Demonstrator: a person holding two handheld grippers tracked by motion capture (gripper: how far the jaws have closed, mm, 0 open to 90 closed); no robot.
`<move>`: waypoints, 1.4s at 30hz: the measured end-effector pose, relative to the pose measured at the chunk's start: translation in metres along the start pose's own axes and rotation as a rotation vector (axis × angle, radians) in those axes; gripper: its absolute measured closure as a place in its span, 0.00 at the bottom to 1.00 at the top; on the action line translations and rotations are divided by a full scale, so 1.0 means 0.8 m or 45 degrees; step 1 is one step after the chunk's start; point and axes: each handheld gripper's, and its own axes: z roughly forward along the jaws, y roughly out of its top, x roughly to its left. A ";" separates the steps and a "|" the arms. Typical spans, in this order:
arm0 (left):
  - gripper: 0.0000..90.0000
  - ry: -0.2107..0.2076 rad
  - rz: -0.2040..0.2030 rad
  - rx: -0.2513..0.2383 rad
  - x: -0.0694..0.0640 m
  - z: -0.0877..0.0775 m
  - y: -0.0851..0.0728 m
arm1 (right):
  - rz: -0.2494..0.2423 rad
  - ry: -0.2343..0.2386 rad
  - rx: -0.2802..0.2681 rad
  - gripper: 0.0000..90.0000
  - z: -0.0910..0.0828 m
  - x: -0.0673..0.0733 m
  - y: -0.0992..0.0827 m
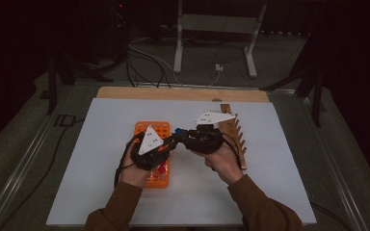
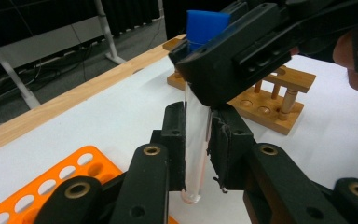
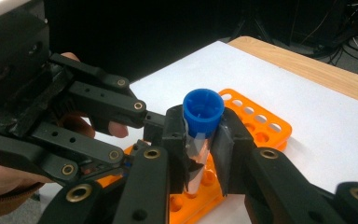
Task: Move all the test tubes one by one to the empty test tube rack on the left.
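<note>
Both grippers are on one test tube (image 2: 196,140) right now, held in the air between the orange rack (image 3: 256,126) and the wooden rack (image 2: 265,100). It looks light, stiff and slick, thin-walled clear plastic or glass, so a firm but gentle pinch on the straight body suits it best. The left gripper (image 2: 196,144) has its jaws clamped on the lower body, the rounded tip poking out beneath them. The right gripper (image 3: 200,144) pinches just under the blue cap (image 3: 203,112), which sits proud above its jaws.
</note>
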 end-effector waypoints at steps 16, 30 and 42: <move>0.87 0.062 -0.132 -0.050 0.021 -0.016 -0.012 | 0.003 -0.079 -0.051 0.25 -0.024 -0.028 -0.012; 0.87 0.049 -0.223 -0.129 0.032 -0.049 -0.024 | 0.005 -0.299 -0.013 0.00 -0.041 -0.057 -0.043; 0.87 0.035 -0.234 -0.173 0.024 -0.074 -0.041 | 0.038 -0.387 -0.007 0.00 -0.061 -0.076 -0.064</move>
